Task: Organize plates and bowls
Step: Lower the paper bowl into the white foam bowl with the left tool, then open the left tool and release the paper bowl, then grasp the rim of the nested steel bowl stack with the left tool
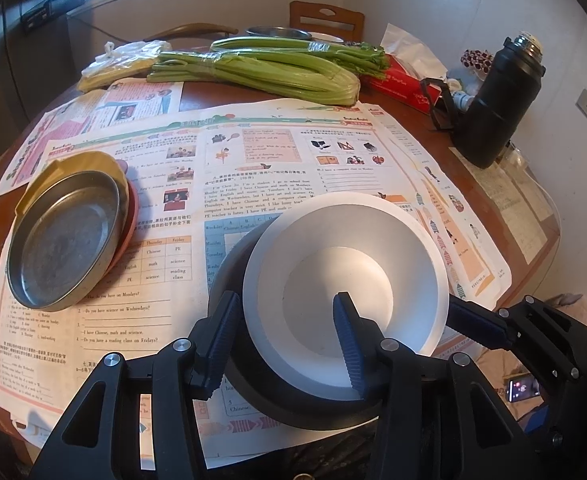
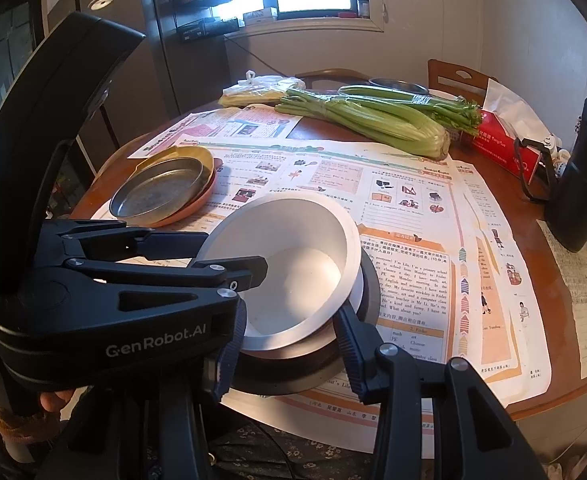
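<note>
A white bowl (image 1: pixel 345 264) sits tilted inside a dark bowl (image 1: pixel 293 404) near the table's front edge; it also shows in the right wrist view (image 2: pixel 289 272). My left gripper (image 1: pixel 285 340) is open, one finger outside the white bowl's left rim and one inside it. My right gripper (image 2: pixel 289 344) is open around the near rim of the stacked bowls, and it shows in the left wrist view at the right (image 1: pixel 489 328). A metal plate (image 1: pixel 65 240) lies stacked on a gold plate and an orange plate at the left.
Newspaper sheets (image 1: pixel 253 168) cover the round wooden table. Celery bunches (image 1: pixel 261 68), a plastic bag, a metal bowl and a red tissue box (image 1: pixel 405 80) lie at the back. A black thermos (image 1: pixel 501 100) stands at the right. Chairs stand behind the table.
</note>
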The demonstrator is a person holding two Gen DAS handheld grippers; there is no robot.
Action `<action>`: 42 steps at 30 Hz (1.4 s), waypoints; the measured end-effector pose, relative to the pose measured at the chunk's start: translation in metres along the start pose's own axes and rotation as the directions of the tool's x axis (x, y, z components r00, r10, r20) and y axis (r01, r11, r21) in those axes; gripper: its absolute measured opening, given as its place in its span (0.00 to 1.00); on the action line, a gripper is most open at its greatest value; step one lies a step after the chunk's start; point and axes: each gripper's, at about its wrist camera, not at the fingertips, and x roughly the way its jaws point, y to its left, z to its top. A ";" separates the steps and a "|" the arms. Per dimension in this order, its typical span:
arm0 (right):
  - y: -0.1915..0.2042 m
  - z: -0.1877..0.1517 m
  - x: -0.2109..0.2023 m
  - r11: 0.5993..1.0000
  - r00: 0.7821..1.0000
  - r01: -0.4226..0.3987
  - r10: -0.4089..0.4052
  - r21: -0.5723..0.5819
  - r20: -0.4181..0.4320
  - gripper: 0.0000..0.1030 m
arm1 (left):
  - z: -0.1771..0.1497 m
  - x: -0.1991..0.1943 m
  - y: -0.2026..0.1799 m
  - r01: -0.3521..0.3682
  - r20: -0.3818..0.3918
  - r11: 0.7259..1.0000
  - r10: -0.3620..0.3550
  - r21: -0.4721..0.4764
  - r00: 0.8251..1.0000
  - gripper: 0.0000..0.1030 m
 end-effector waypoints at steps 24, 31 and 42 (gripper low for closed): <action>-0.005 0.006 -0.031 1.000 0.995 0.015 -0.017 0.014 0.097 0.44 | -0.001 -0.030 0.009 -0.039 0.069 0.999 0.041 -0.025 0.997 0.55; -0.007 0.009 -0.046 0.999 0.984 0.042 -0.046 0.029 0.173 0.44 | -0.006 -0.039 0.008 -0.068 0.116 0.998 0.069 -0.009 0.991 0.58; -0.025 0.010 -0.044 0.994 0.985 0.016 -0.035 0.110 0.172 0.46 | -0.012 -0.035 0.027 -0.063 0.102 0.996 0.069 -0.062 0.992 0.58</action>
